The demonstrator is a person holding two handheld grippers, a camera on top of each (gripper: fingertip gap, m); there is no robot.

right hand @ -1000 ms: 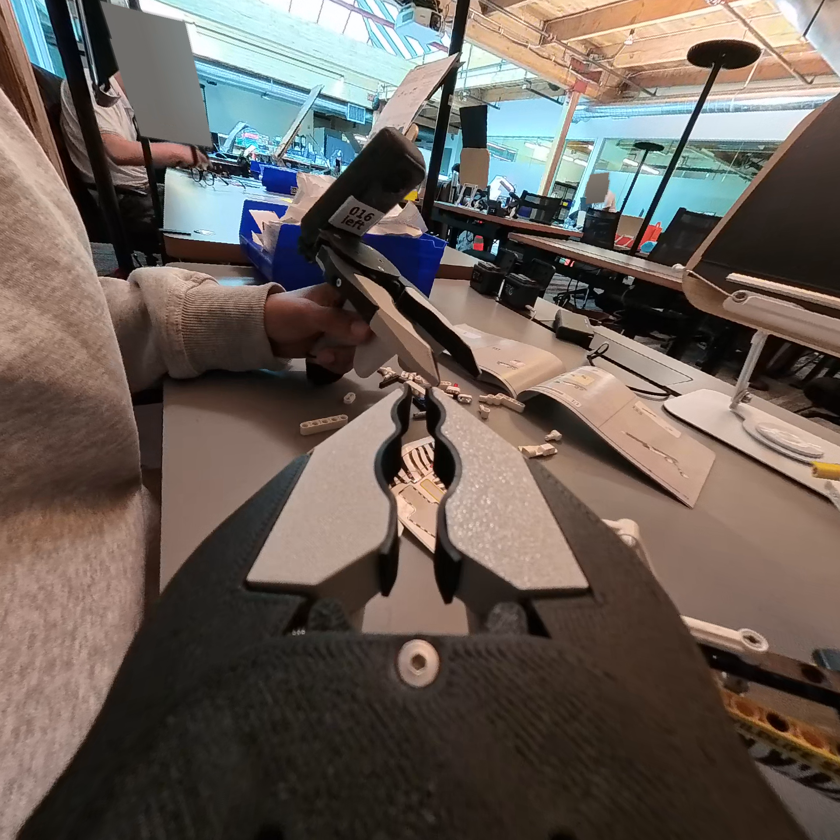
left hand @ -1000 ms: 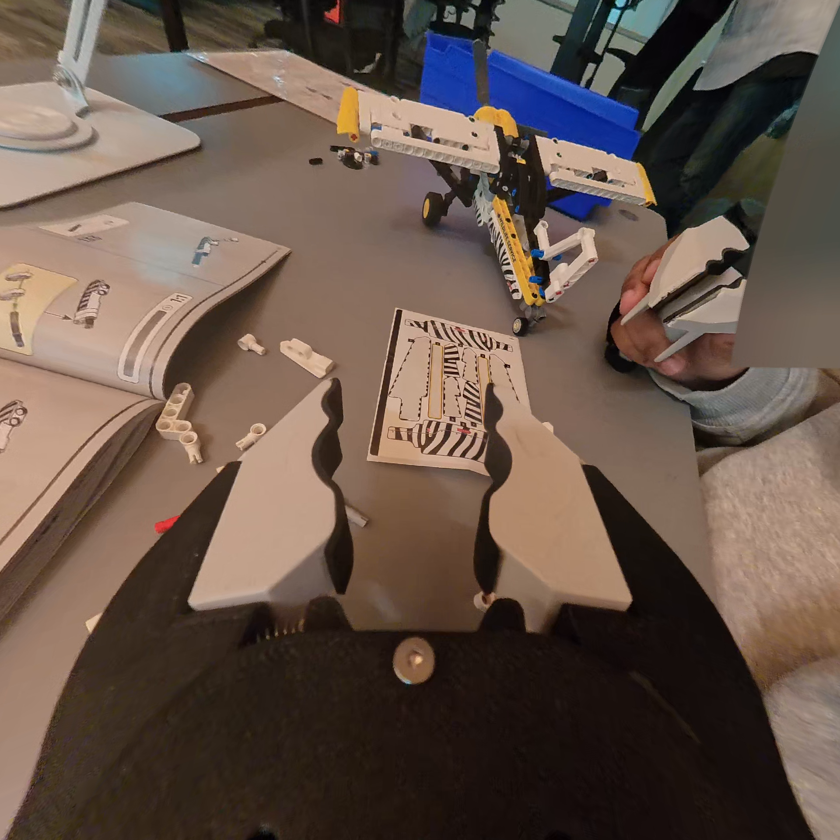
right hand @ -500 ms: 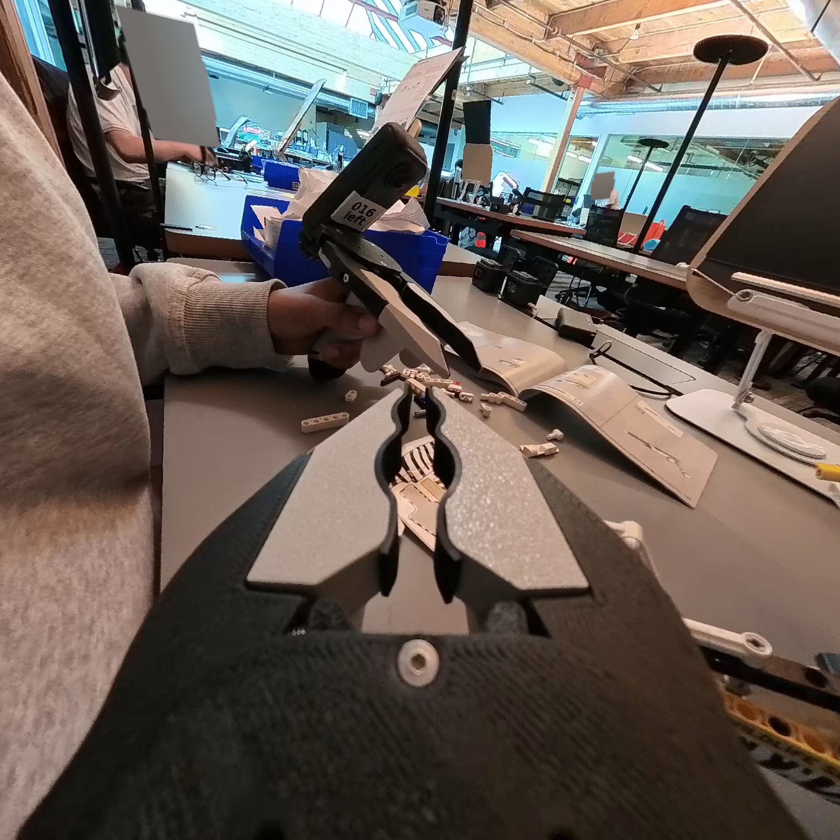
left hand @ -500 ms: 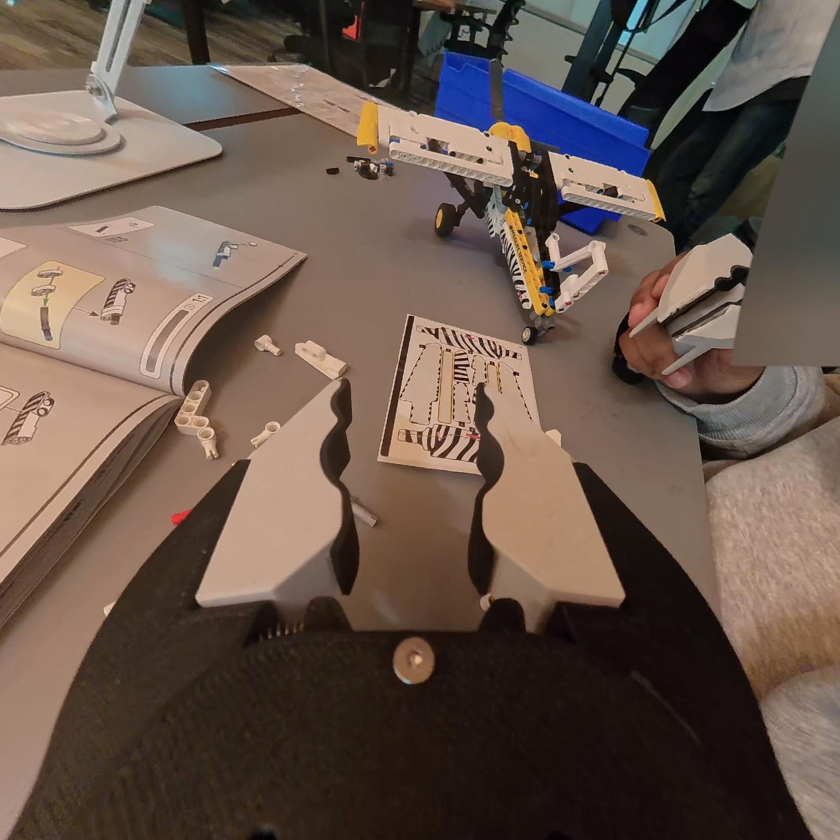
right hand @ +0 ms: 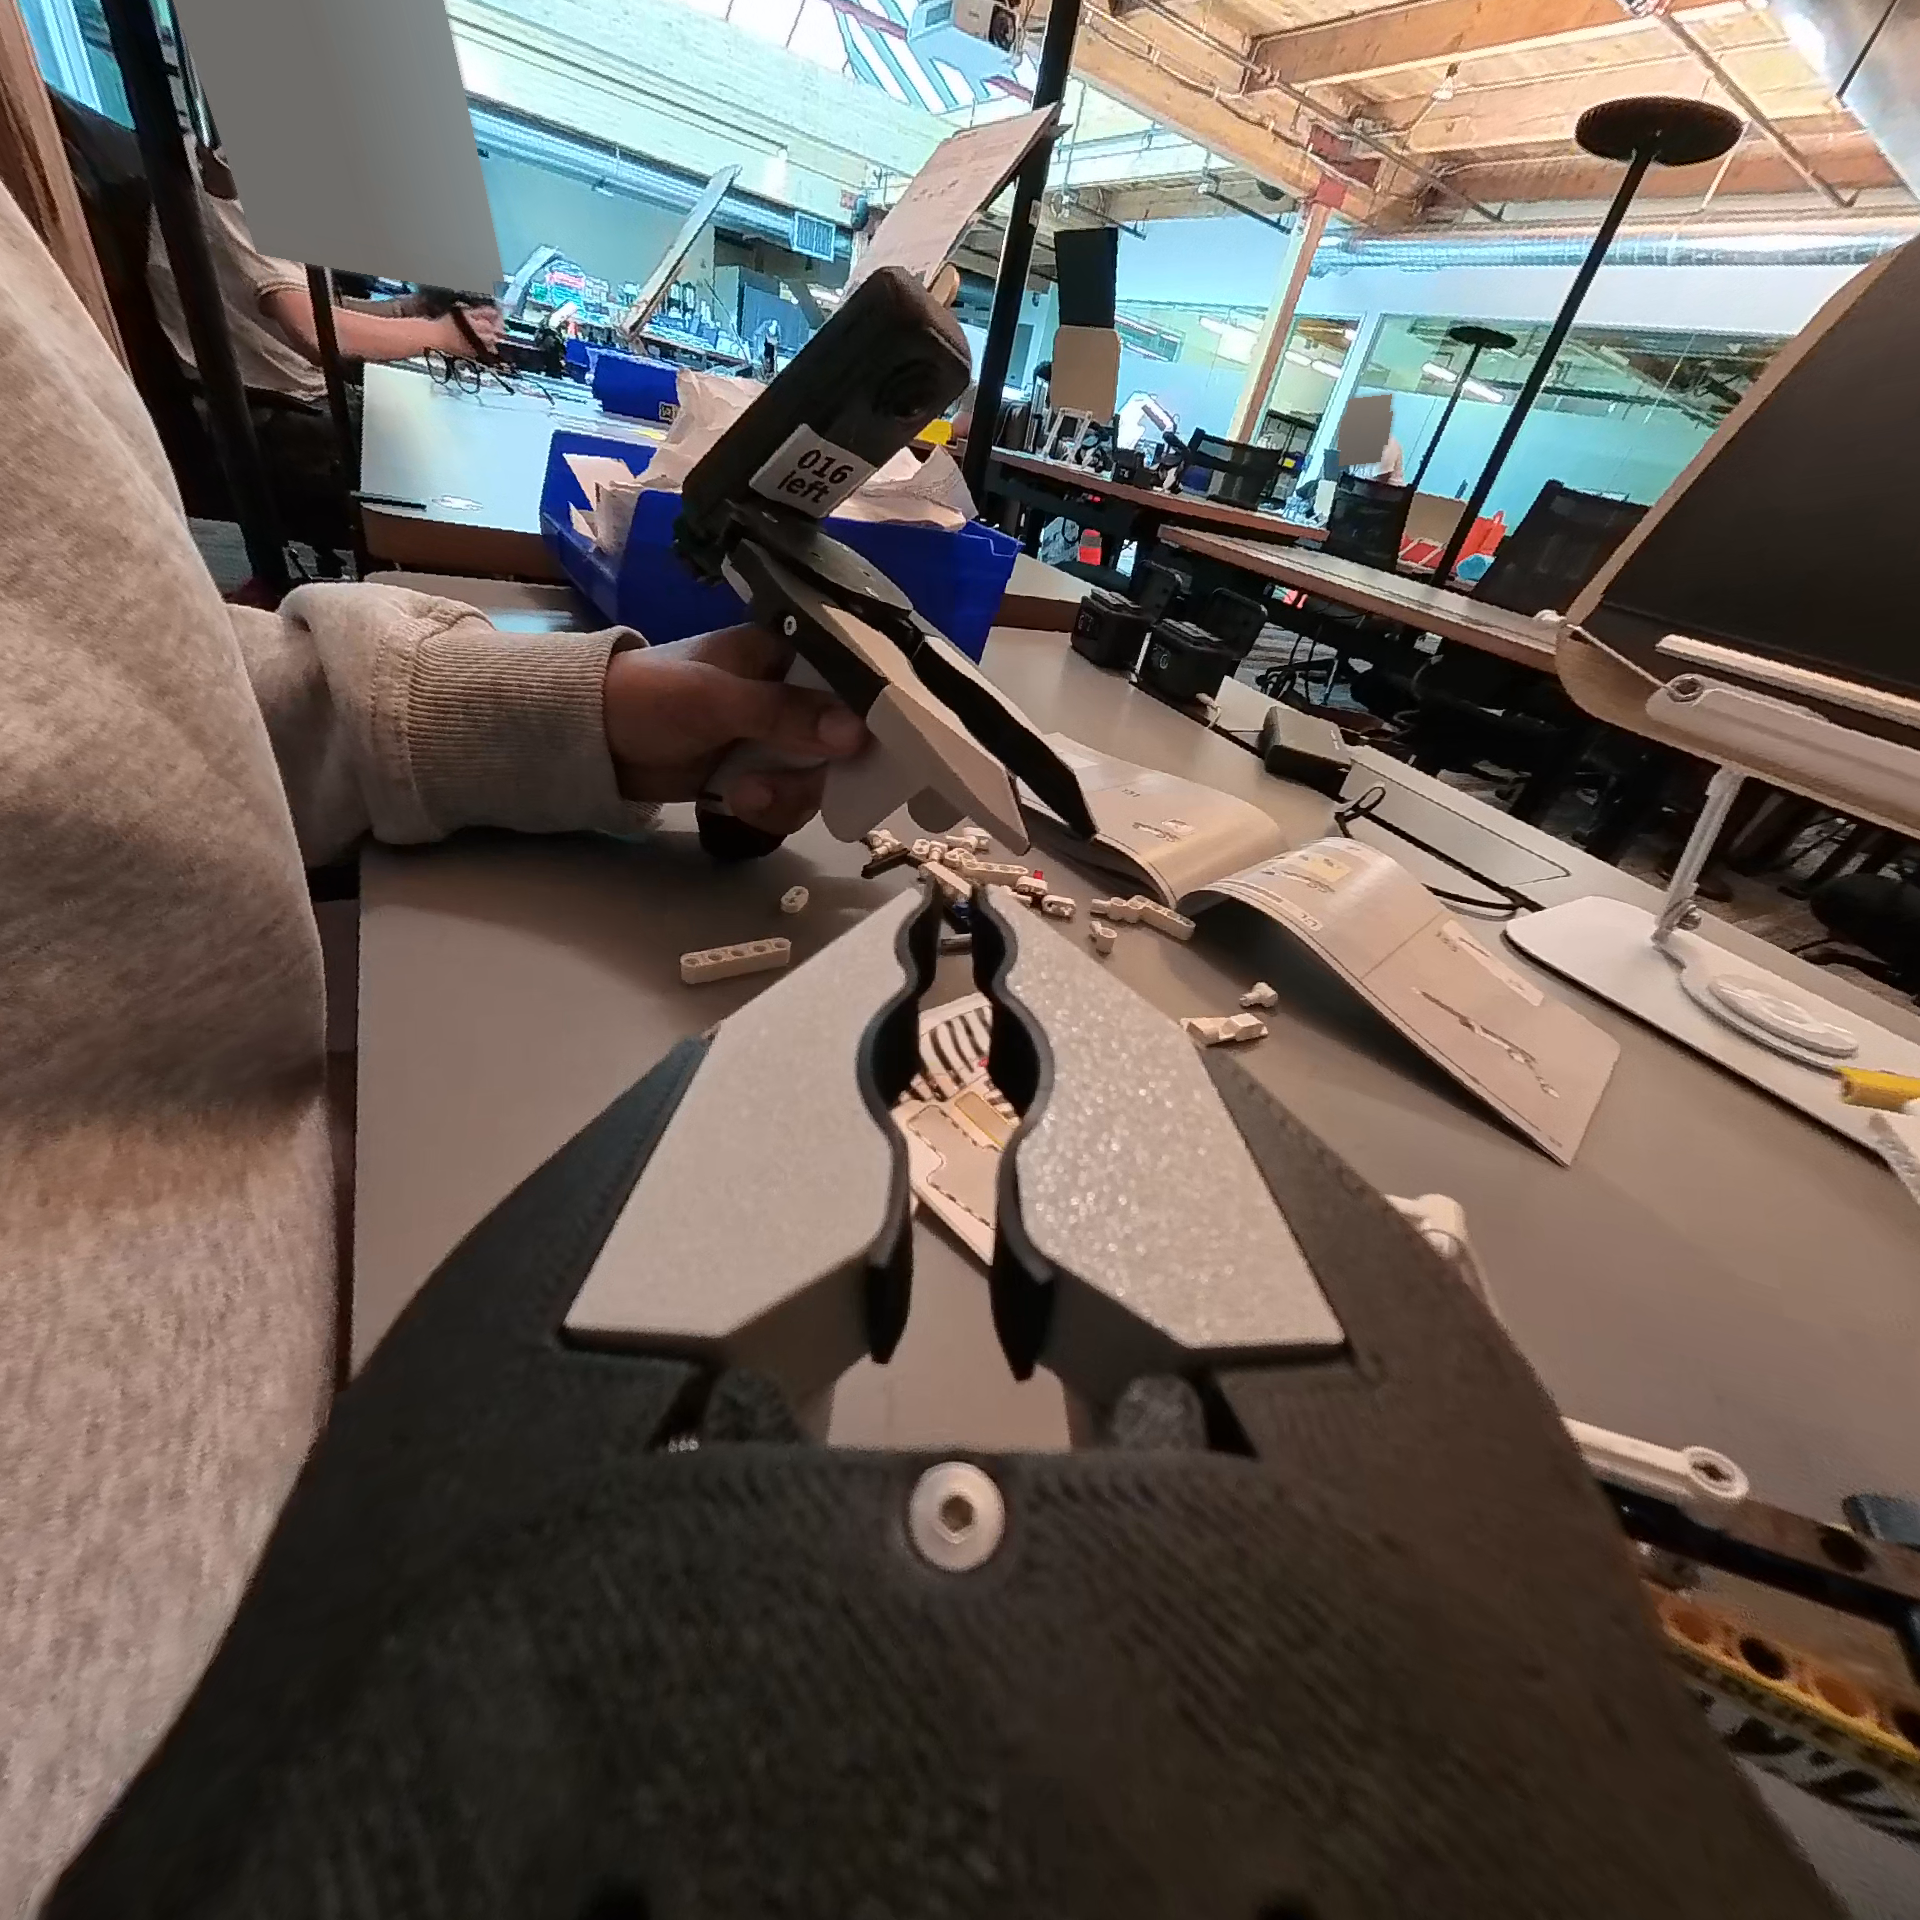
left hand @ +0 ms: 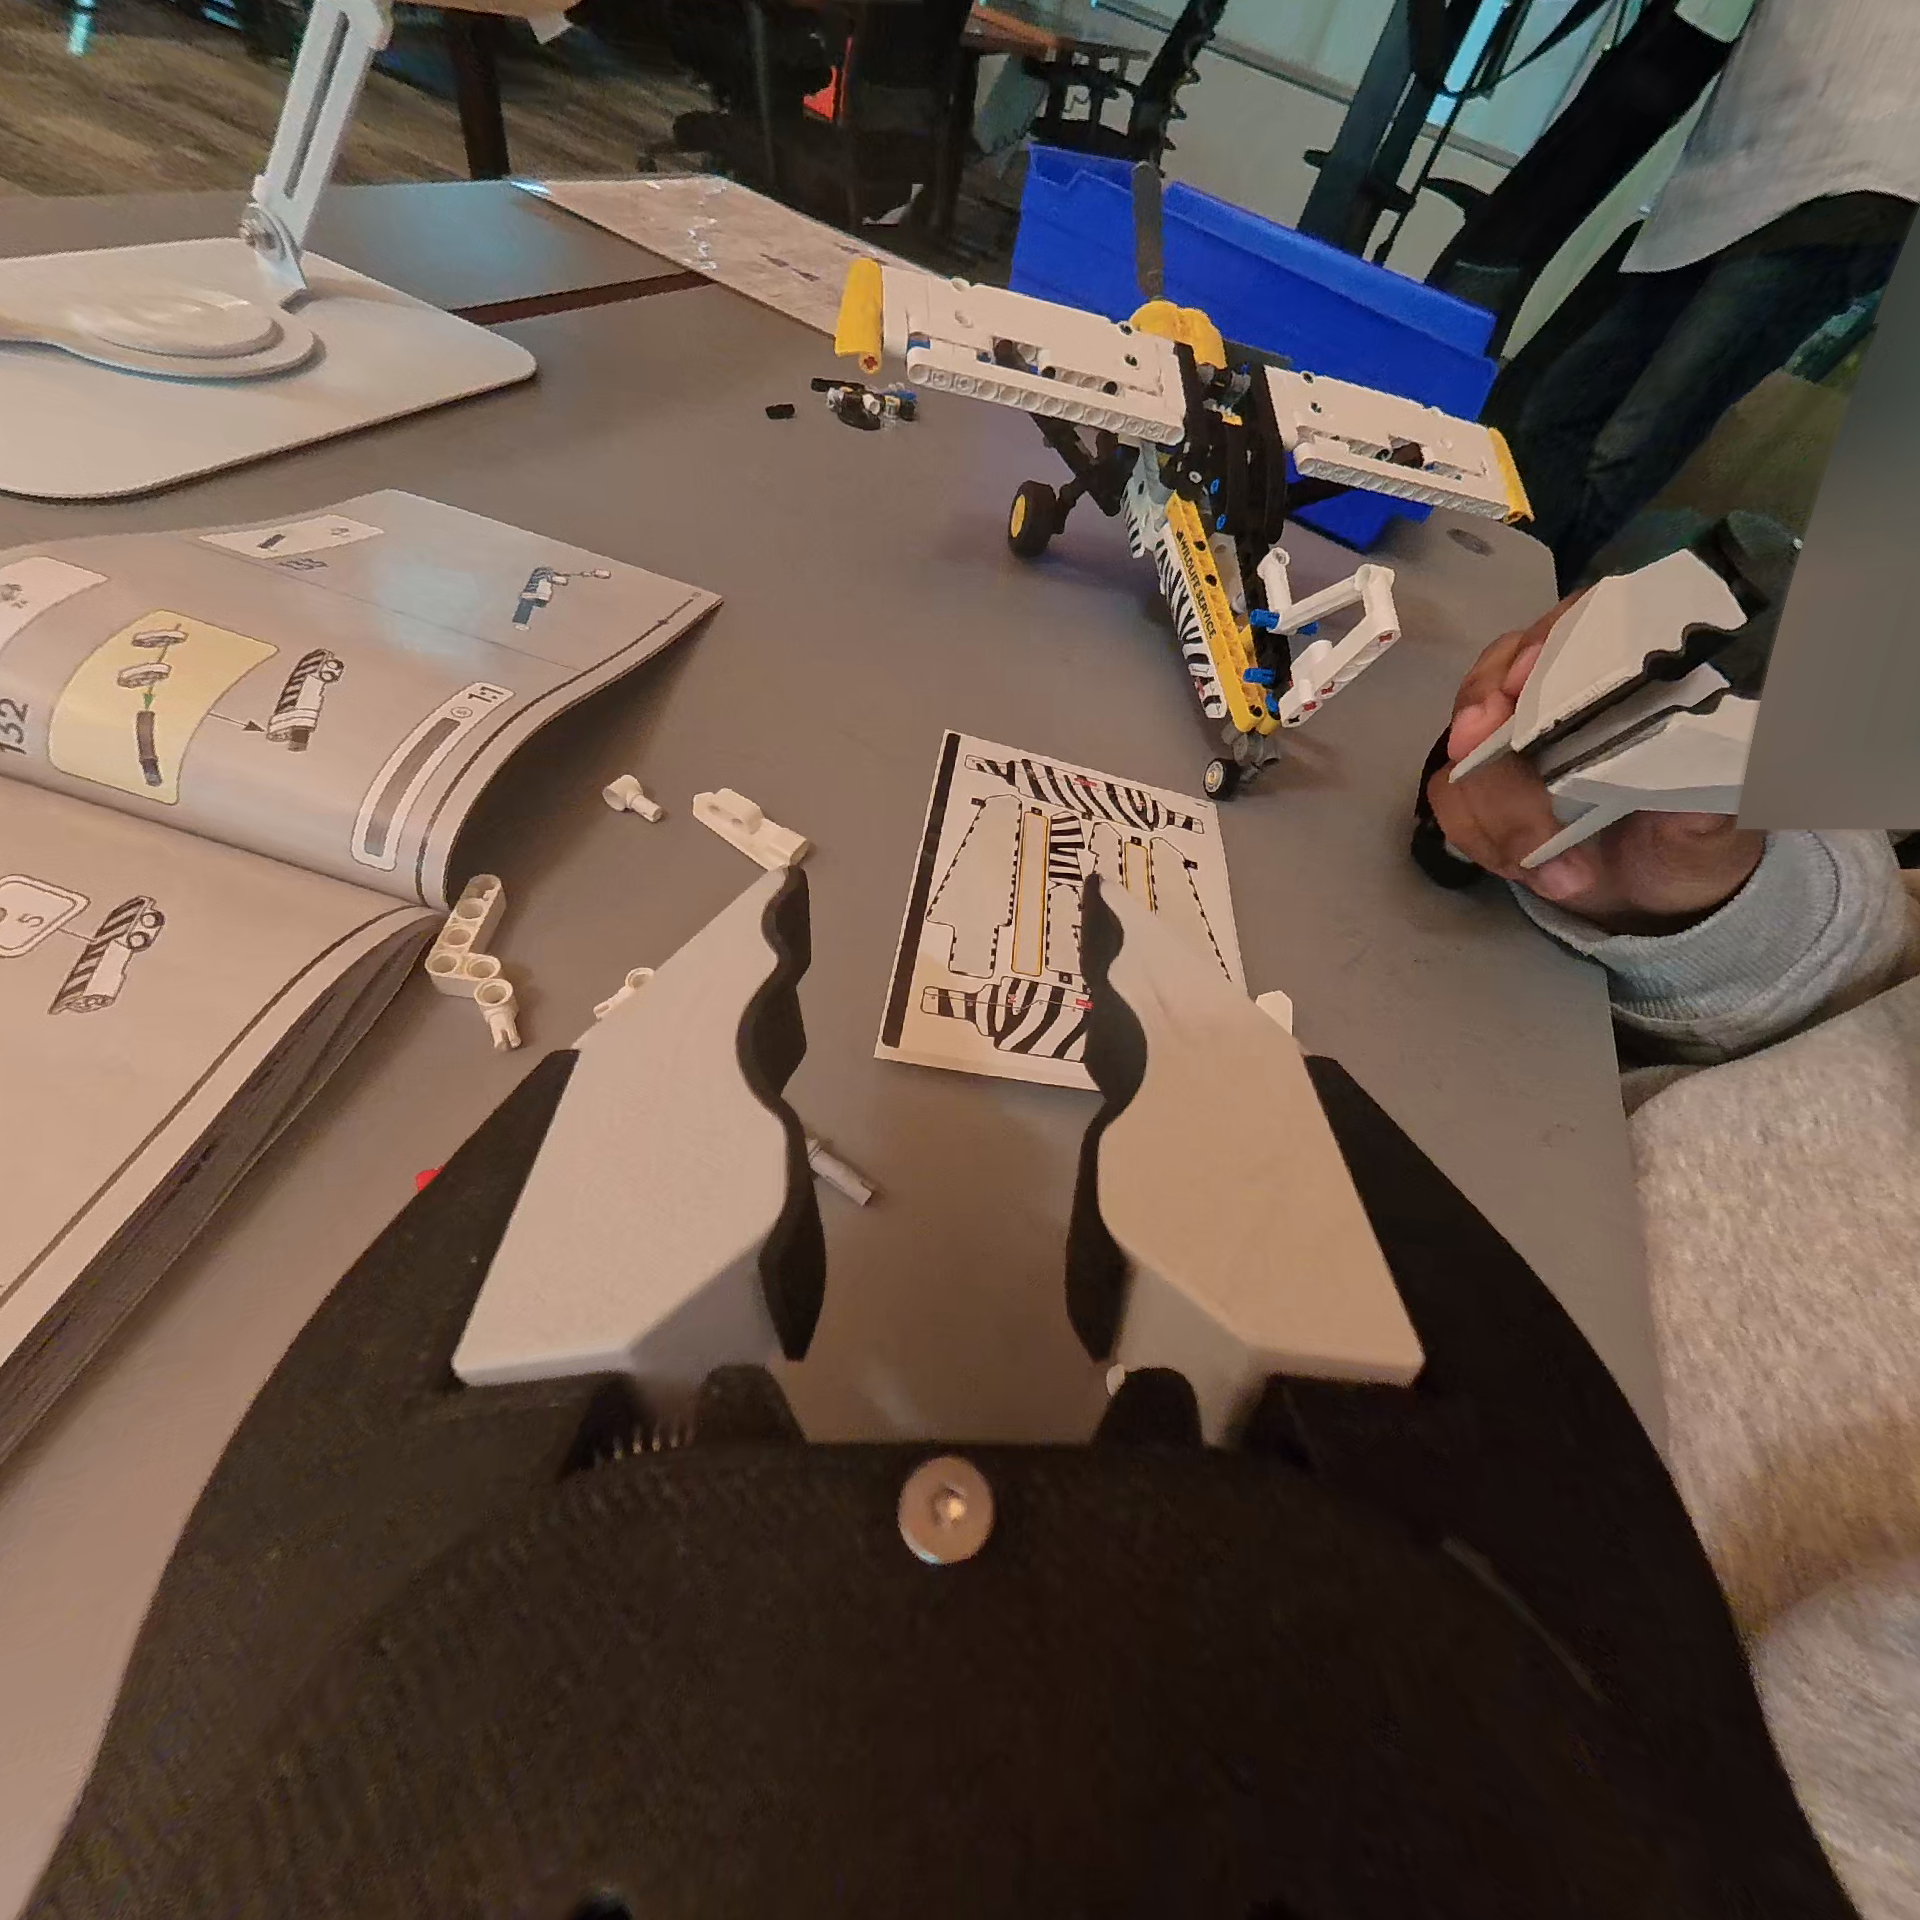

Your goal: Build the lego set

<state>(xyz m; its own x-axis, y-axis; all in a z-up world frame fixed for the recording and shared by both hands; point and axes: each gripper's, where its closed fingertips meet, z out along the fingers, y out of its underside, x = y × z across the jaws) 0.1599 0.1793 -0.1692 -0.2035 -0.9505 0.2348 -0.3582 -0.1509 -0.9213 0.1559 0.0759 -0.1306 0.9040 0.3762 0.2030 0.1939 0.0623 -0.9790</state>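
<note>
Standing part-built at the surface's [left hand: 883, 623] far side: lego plane [left hand: 1195, 436], sticker sheet [left hand: 1060, 904] before it, loose white pieces [left hand: 468, 940] beside the manual [left hand: 260, 727]; left gripper [left hand: 940, 904] jaws spread and empty, right gripper [right hand: 954, 914] nearly closed, empty (step apparently between parts; next calls for picking one).

Yellow-white zebra-striped lego plane [left hand: 1184, 457] upright on wheels; loose white pieces [left hand: 468, 945] scattered near sticker sheet [left hand: 1060, 904].

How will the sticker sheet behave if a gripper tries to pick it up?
The sticker sheet lies flat on the table, so pinching an edge looks hard; it will probably slide first. It looks thin, so likely light and floppy once lifted.
</note>
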